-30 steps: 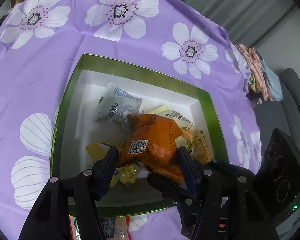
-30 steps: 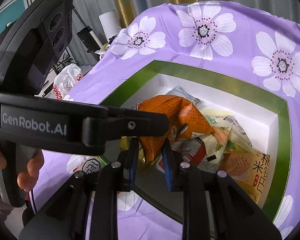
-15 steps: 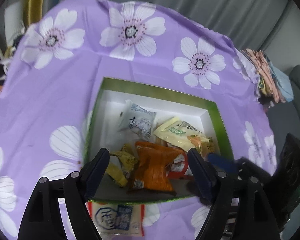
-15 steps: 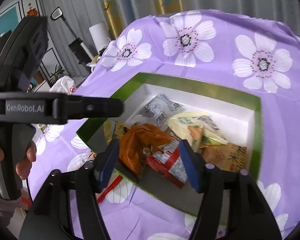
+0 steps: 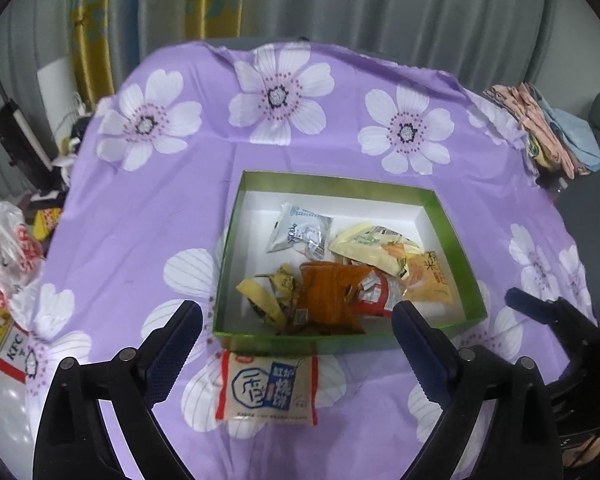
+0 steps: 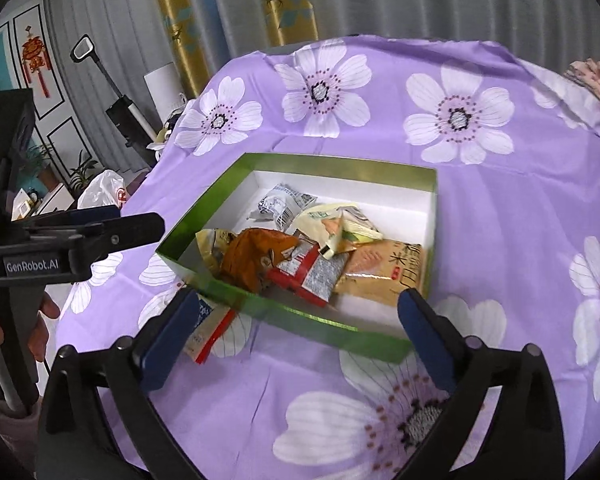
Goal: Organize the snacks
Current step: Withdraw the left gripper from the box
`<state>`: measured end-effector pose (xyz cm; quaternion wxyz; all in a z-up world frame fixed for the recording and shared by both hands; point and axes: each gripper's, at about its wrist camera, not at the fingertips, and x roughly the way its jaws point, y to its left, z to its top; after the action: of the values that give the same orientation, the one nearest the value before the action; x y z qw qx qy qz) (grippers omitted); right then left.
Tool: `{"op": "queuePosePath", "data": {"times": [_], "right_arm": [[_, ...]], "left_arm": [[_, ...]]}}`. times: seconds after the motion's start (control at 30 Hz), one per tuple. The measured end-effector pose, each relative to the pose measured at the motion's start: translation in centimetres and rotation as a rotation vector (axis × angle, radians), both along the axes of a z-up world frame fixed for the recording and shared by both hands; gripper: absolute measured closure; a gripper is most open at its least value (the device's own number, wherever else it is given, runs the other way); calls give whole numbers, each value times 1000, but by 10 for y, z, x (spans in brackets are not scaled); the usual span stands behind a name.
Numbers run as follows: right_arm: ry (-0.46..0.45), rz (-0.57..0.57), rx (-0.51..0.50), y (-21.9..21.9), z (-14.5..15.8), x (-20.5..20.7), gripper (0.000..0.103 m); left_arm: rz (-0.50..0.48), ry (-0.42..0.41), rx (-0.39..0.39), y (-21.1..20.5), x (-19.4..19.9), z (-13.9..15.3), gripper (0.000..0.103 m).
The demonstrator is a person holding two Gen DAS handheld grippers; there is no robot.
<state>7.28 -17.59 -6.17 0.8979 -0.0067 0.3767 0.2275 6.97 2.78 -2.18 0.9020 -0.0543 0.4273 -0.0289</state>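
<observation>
My left gripper [image 5: 296,338] and right gripper [image 6: 298,330] have just been opening and hang wide with nothing between them, the snacks [image 5: 332,296] heaped in the box [image 5: 456,236] and one packet [image 5: 268,390] stranded outside, easily missed, I judge.

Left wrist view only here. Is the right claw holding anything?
Observer: No. The right claw is open. Its jaws have just been opening and nothing is between them.
Operator: How does the left claw look from that side?
Observer: The left claw has also just been opening and is empty. A hand grips its handle, off to the left of the green box.
</observation>
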Motion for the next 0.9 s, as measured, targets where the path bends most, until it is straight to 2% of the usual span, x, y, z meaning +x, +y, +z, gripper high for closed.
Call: {"op": "queuePosePath", "data": {"times": [0.13,0.43,0.63,0.73,0.9], "right_arm": [[-33,4,-12,-2,7,-17,3],[-42,-7,-14,-6,17,-35,2],[-47,-7,-17,-3,19,-43,2],[-60,0,-18,-1,22,-50,2],[-68,23,-29,8,21,-59,2]], "left_arm": [[6,-23,4,-4,-18,5,8],[30,-47,77,-7,-45,11,7],[30,-61,89,-7,-58,13,7],[39,-97,108,-7,-66,16,7],[41,-110,98,-4,-75,13,7]]}}
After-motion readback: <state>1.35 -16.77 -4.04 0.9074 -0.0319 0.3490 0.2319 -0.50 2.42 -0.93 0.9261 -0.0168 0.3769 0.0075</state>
